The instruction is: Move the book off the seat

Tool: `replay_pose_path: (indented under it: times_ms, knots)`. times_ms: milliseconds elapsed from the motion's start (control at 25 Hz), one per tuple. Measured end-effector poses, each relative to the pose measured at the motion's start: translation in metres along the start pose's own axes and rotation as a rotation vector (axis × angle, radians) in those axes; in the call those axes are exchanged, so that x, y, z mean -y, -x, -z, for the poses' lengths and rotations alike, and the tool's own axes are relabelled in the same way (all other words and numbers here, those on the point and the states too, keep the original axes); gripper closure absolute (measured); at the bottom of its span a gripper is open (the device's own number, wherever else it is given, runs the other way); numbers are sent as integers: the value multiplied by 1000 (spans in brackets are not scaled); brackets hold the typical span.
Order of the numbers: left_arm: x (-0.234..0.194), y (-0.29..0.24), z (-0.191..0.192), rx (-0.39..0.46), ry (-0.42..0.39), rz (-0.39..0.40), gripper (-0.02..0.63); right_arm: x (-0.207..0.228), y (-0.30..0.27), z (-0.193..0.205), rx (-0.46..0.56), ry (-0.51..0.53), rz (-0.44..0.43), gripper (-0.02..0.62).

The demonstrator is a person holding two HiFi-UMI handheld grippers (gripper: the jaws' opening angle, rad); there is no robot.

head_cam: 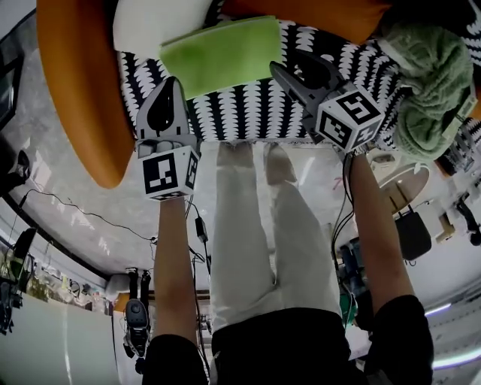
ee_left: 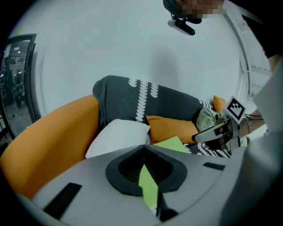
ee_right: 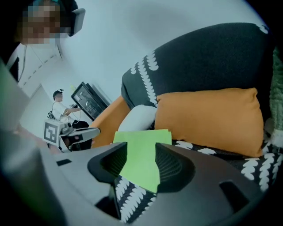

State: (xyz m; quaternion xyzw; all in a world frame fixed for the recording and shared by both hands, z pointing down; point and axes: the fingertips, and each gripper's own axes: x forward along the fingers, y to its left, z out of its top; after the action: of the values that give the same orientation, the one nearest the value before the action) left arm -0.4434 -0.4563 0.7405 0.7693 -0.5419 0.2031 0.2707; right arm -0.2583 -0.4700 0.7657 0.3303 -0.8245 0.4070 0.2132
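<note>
A flat lime-green book lies on the black-and-white patterned seat of an orange sofa. My left gripper hovers at the book's near left corner with its jaws shut and empty; in the left gripper view only a sliver of the book shows past them. At the near right corner, my right gripper stands open. The right gripper view has the book showing between the spread fingers of the right gripper, with neither pad pressing on it.
An orange cushion and a white cushion lie just behind the book. A green knitted bundle sits on the seat to the right. The orange armrest curves round the left side. The person's legs stand against the seat front.
</note>
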Motion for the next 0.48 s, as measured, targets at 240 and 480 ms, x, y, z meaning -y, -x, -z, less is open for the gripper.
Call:
replay_pose_path:
  times_ms: [240, 480]
  knots:
    - [-14, -16, 29, -82, -15, -13, 595, 30, -25, 13, -63, -19, -62, 331]
    - [-28, -31, 59, -155, -13, -14, 595, 52, -51, 24, -116, -20, -89, 321]
